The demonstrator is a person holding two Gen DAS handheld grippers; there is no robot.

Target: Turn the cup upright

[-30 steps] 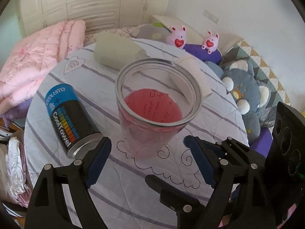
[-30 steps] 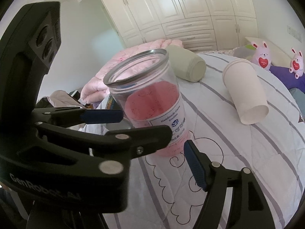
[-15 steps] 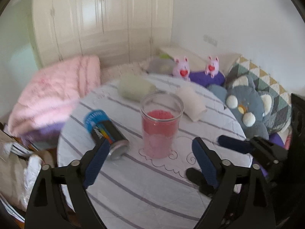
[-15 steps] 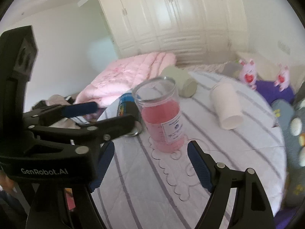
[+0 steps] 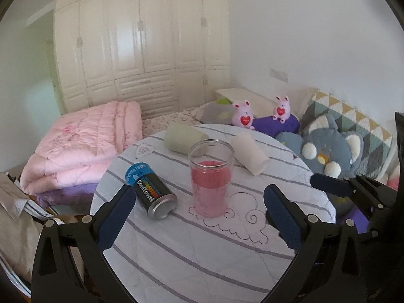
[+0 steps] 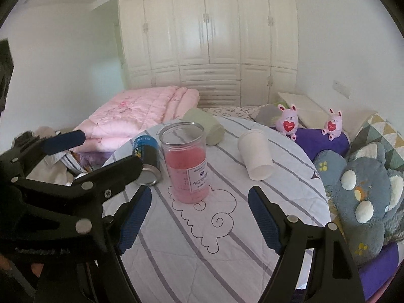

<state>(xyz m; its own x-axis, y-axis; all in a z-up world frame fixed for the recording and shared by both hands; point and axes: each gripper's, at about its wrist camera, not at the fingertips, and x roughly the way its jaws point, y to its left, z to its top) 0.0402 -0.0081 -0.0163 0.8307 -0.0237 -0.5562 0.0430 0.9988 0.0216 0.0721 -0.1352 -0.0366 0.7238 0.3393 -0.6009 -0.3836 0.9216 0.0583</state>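
A clear cup (image 5: 210, 178) with a pink lower half stands upright, mouth up, on the round striped table (image 5: 207, 247); it also shows in the right wrist view (image 6: 186, 166). My left gripper (image 5: 199, 221) is open and empty, well back from the cup. My right gripper (image 6: 199, 218) is open and empty, also back from the cup. The left gripper's frame (image 6: 63, 202) fills the left of the right wrist view.
A blue-black CoolTowel can (image 5: 150, 193) lies on its side left of the cup. A white paper cup (image 5: 250, 155) and a pale green cup (image 5: 184, 140) lie on their sides behind. Plush toys (image 5: 325, 149) and a pink quilt (image 5: 83, 144) surround the table.
Both grippers have pulled back and risen away from the cup, which now looks smaller and stands free on the table. Both stayed open.
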